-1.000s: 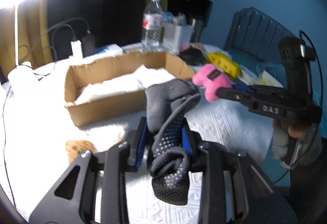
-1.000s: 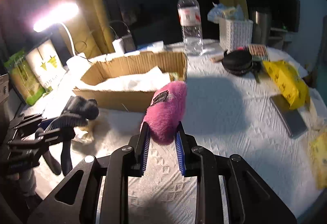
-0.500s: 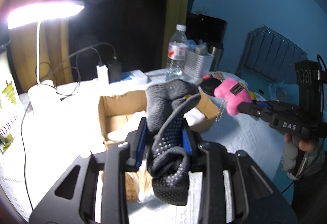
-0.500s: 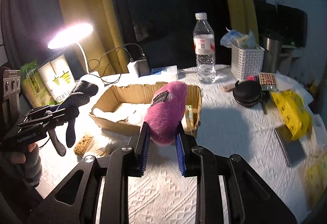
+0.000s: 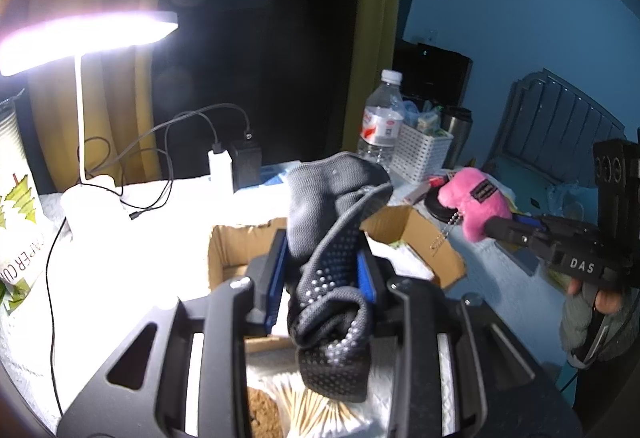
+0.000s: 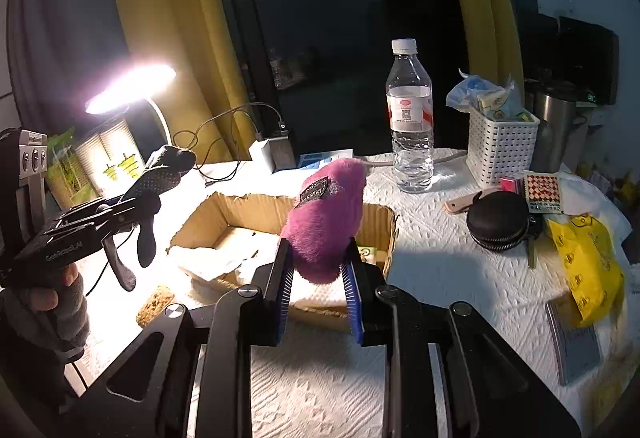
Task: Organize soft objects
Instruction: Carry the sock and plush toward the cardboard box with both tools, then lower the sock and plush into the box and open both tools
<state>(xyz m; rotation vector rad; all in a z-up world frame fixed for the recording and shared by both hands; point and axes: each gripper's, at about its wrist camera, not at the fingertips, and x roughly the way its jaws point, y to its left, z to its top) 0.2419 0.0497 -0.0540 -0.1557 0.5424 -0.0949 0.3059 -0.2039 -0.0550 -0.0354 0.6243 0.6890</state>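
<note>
My left gripper (image 5: 322,278) is shut on a dark grey sock with grip dots (image 5: 332,238) and holds it in the air above the near end of an open cardboard box (image 5: 416,234). The sock also shows in the right wrist view (image 6: 160,174). My right gripper (image 6: 318,278) is shut on a pink plush toy (image 6: 328,222) and holds it raised over the box (image 6: 224,214). In the left wrist view the plush (image 5: 474,202) sits at the right, past the box's far corner. White padding lies inside the box.
A lit desk lamp (image 6: 132,86) stands at the left. A water bottle (image 6: 410,118), white basket (image 6: 502,146), black round case (image 6: 500,220), yellow bag (image 6: 584,262) and phone (image 6: 574,342) lie to the right of the box. A brown sponge (image 6: 154,304) and cotton swabs (image 5: 320,414) lie near the box's front. Chargers and cables are at the back.
Both grippers have risen and moved toward the box, each still holding its object. The box now lies right under and behind both held objects.
</note>
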